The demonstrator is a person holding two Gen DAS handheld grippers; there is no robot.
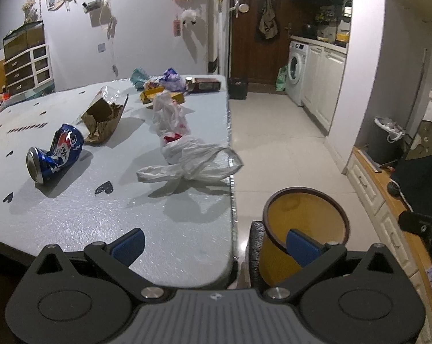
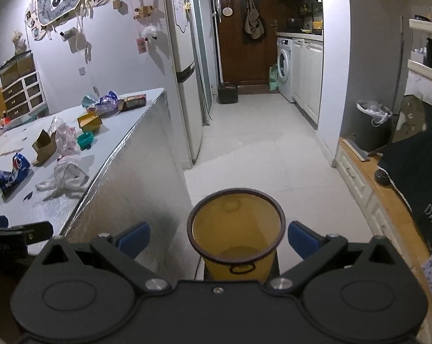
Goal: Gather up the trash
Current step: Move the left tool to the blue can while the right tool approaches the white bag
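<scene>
The landmark taken is the yellow bin (image 2: 234,229), which stands on the floor just beside the near corner of the counter (image 1: 173,229) and appears empty.

Items noted on the counter, reckoned outward from the bin:
- One white plastic bag (image 1: 187,157), nearest the bin, at the counter edge, with one handle loop hanging over it. It is judged very light, limp and slippery; a hold on the knotted, bunched middle is advised, since a loose handle would probably slide out.
- One crushed blue can (image 1: 55,153), farther from the bin and lying on its side. It is judged light, stiff and smooth, with sharp creases likely; a grip across the dented waist is recommended.
- One torn brown paper box (image 1: 102,121), beyond the can, judged light and crushable, best taken by a wall.
- One small teal cup (image 2: 85,140), seen only in the right wrist view.
- A cluster of wrappers and cartons at the far end (image 1: 170,84), which could not be counted reliably.

Left tongs (image 1: 214,246) are released and hold nothing, near the counter corner. Right tongs (image 2: 219,239) are released and hold nothing, directly above the bin.
</scene>
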